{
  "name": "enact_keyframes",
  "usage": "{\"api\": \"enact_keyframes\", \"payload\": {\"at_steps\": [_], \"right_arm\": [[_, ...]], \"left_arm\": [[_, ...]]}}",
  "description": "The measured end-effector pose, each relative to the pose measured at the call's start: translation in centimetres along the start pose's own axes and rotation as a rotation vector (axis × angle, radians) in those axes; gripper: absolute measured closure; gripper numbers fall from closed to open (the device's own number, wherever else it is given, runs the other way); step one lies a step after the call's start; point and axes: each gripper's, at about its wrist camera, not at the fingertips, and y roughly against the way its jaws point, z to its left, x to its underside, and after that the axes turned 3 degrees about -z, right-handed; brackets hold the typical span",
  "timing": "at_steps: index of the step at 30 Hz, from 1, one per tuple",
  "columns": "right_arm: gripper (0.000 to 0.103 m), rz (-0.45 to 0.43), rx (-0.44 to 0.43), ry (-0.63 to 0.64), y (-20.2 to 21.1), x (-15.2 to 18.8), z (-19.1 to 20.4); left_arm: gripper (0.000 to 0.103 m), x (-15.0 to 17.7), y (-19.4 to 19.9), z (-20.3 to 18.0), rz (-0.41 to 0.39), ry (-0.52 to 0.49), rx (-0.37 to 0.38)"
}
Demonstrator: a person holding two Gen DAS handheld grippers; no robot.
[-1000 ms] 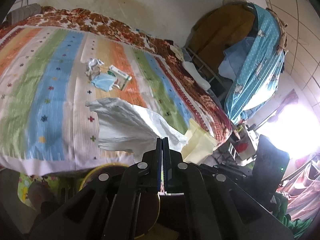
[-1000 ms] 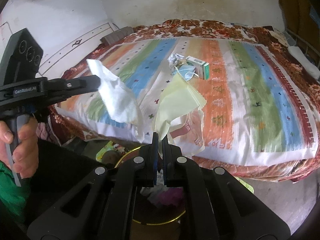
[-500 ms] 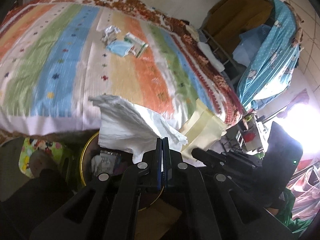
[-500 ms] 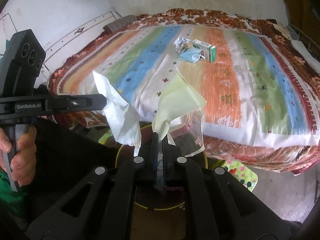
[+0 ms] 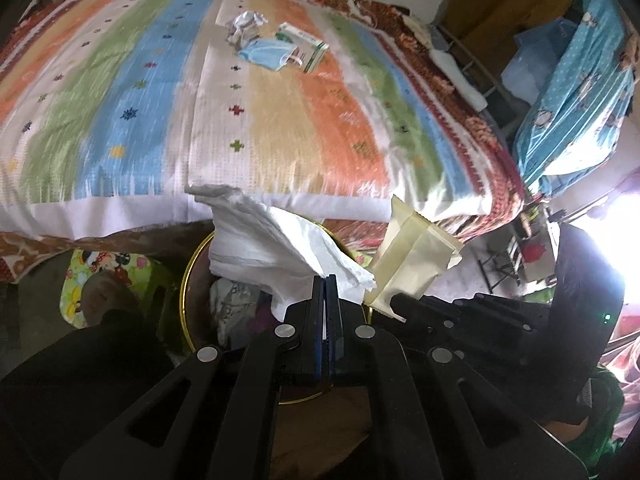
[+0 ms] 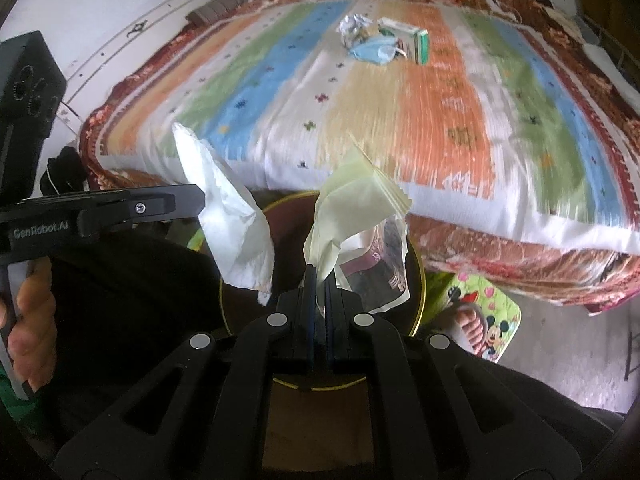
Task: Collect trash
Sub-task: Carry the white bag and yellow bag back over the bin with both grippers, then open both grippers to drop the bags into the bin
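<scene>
Trash-wise, your left gripper (image 5: pixel 325 280) is clamped tight on a crumpled white tissue (image 5: pixel 276 240), and your right gripper (image 6: pixel 319 276) is pinched on a pale yellow wrapper (image 6: pixel 352 200) with a clear plastic bit hanging off it. Both hang right over the gold-rimmed bin (image 6: pixel 418 280), which sits tight against the bed edge (image 6: pixel 500 216). Only your left view shows junk already inside. A crumpled ball (image 5: pixel 245 26), blue mask (image 5: pixel 266 53) and small box (image 5: pixel 306 46) sit mid-bed.
</scene>
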Motion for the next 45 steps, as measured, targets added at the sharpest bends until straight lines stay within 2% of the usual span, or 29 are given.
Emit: {"api": "enact_keyframes", "payload": {"at_steps": [18, 22, 24, 26, 37, 40, 42, 45], "right_arm": [[0.1, 0.182, 0.009, -0.135, -5.6, 0.2, -2.2], [0.095, 0.203, -0.004, -0.138, -6.1, 0.3, -2.3], [0.09, 0.201, -0.008, -0.135, -6.1, 0.3, -2.2], [0.084, 0.202, -0.01, -0.139, -6.1, 0.3, -2.2], [0.067, 0.151, -0.015, -0.131, -5.2, -0.4, -2.1], [0.063, 0.125, -0.014, -0.123, -4.8, -0.9, -2.1], [0.061, 0.103, -0.01, -0.119, -4.4, -1.3, -2.2], [0.061, 0.069, -0.02, -0.106, -3.9, -1.8, -2.3]], "left_arm": [[0.103, 0.2, -5.2, 0.2, 0.16, -0.007, -0.124], [0.102, 0.1, -5.9, 0.5, 0.183, 0.007, -0.139], [0.09, 0.0, -5.9, 1.0, 0.185, 0.028, -0.147], [0.081, -0.2, -5.7, 1.4, 0.177, 0.048, -0.149], [0.073, -1.3, -4.1, 2.3, 0.094, 0.115, -0.141], [0.067, -1.8, -3.6, 2.7, 0.06, 0.139, -0.141], [0.057, -2.1, -3.2, 2.9, 0.033, 0.152, -0.151], [0.056, -2.7, -2.8, 3.2, 0.007, 0.165, -0.149]]}}
